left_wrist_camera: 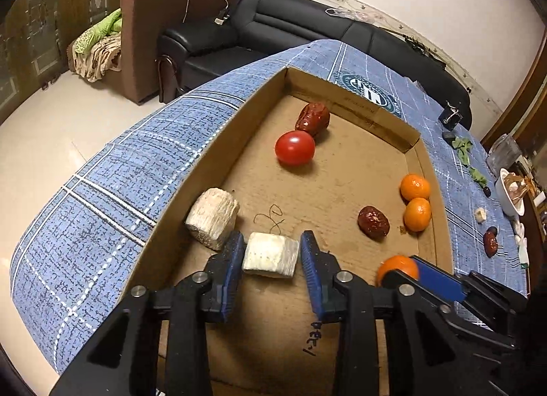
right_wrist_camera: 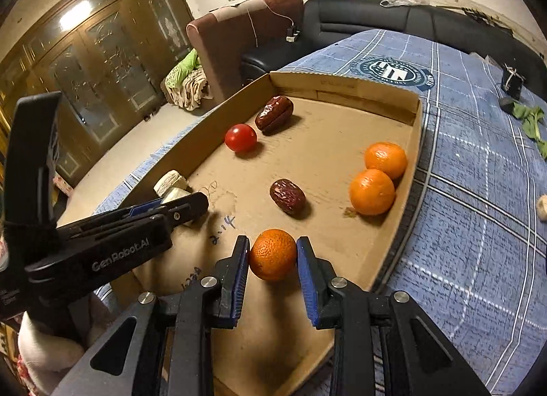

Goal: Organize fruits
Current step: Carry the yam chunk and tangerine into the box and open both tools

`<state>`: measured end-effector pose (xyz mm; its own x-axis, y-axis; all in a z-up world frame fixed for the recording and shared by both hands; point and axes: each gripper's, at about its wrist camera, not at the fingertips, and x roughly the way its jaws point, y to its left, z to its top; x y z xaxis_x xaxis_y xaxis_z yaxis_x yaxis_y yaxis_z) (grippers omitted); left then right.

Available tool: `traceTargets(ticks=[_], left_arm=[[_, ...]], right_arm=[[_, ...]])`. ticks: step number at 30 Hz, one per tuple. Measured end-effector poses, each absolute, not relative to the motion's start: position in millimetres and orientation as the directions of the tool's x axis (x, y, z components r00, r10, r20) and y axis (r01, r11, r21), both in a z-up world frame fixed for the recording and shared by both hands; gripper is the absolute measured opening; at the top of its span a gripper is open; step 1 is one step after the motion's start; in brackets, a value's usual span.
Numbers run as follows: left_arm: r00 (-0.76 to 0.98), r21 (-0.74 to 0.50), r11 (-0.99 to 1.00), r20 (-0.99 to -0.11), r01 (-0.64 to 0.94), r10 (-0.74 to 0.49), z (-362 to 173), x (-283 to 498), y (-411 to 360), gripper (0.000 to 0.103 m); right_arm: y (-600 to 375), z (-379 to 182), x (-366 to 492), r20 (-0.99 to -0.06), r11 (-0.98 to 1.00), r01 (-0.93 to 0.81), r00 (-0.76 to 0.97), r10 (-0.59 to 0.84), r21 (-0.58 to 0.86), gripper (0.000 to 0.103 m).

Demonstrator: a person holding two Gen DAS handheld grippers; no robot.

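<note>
While most of the fruit already sits inside the cardboard tray (left_wrist_camera: 218, 143), you're not done sorting yet, as far as I can judge. Two mandarins (right_wrist_camera: 376, 177) huddle together against the right wall, and you've got a third mandarin (right_wrist_camera: 272, 254) between the right gripper (right_wrist_camera: 272, 259) pads at the near end. The pads look to be touching it on both sides, so I'd call that gripped. Same deal on the other side: your left gripper (left_wrist_camera: 271, 255) is closed around a pale cut chunk (left_wrist_camera: 270, 254), maybe sugarcane, right next to its twin chunk (left_wrist_camera: 212, 216) by the left wall.

The cherry tomato (left_wrist_camera: 294, 147) and a red date (left_wrist_camera: 312, 118) sit touching at the far end, while the other red date (left_wrist_camera: 373, 221) is alone near the middle. So dates aren't grouped, I guess that's what's left. There's also one more date (left_wrist_camera: 490, 242) and a small pale bit (left_wrist_camera: 480, 214) outside the tray on the right.

Everything sits on a blue plaid tablecloth (left_wrist_camera: 102, 211) with a round crest printed at the far end. A white bowl (left_wrist_camera: 509, 194), some green leaves (right_wrist_camera: 530, 122) and a binder clip (left_wrist_camera: 451, 117) clutter the right side. Beyond the table: a black leather sofa (left_wrist_camera: 273, 26), a brown armchair (left_wrist_camera: 154, 37), a pile of blankets (left_wrist_camera: 99, 43), pale tile floor, wooden cabinet doors (right_wrist_camera: 102, 54) on the left.
</note>
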<state>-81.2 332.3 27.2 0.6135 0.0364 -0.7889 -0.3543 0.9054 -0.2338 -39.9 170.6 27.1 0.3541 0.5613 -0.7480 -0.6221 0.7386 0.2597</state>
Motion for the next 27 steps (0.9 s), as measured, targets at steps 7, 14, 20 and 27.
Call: traceTargets(ticks=[7,14,20,27], left_arm=[[0.642,-0.270,0.896,-0.766,-0.352,0.021,38,-88,334,0.049],[0.681,-0.302,0.878,-0.732,-0.371,0.036,58,-102,341,0.058],[0.697,-0.314,0.876,-0.717,-0.366,0.035,67,-110,338,0.061],[0.706,-0.311,0.891,-0.709,-0.332,0.015,73,-113,323,0.061]], right_arm=[[179,26,-37,-0.750,0.745,-0.622,0.368,0.550,0.242,0.033],[169,43,-39,-0.716,0.750,-0.612,0.405,0.569,0.250,0.038],[134,59,-45,-0.690,0.816,-0.533,0.505,0.518,0.223,0.043],[140,30,-72,-0.786,0.834,-0.549,0.489,0.379,0.061,0.043]])
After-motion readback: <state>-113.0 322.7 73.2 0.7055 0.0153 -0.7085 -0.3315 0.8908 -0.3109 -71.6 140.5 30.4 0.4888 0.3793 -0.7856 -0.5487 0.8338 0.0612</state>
